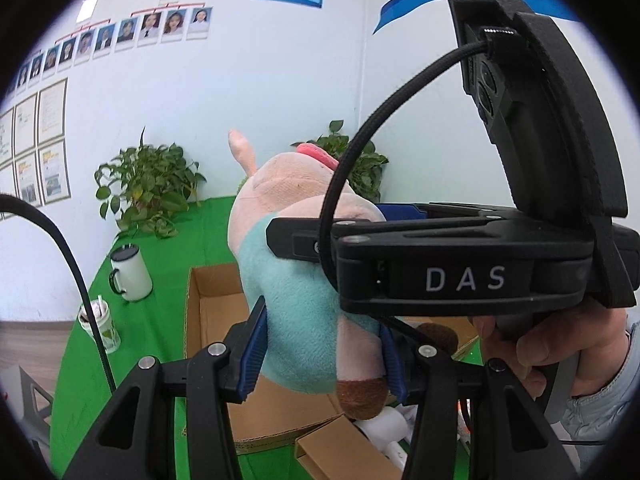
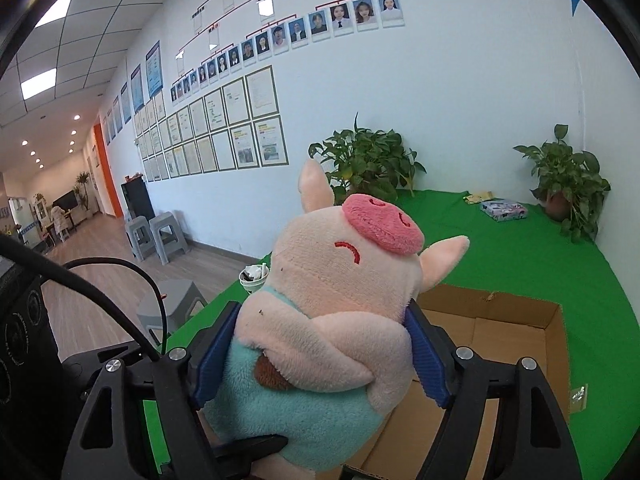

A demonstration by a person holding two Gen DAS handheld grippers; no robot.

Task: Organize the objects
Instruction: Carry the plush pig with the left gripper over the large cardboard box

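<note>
Plush pig point(image 2: 332, 300) | pinched between left gripper point(image 1: 320, 352) and right gripper point(image 2: 320, 356) | above cardboard box point(image 2: 516, 320)

A green cloth covers the worktop point(image 2: 520, 264). Two potted plants stand along its far edge by the white wall, one near the middle point(image 2: 368, 164), one in the far right corner point(image 2: 568, 188). A white mug point(image 1: 130, 274) and a paper cup point(image 1: 100, 326) sit near the left edge. Framed papers point(image 2: 224, 132) and portrait photos point(image 2: 304, 30) hang on the wall. Grey stools point(image 2: 160, 236) stand on the floor below.
</note>
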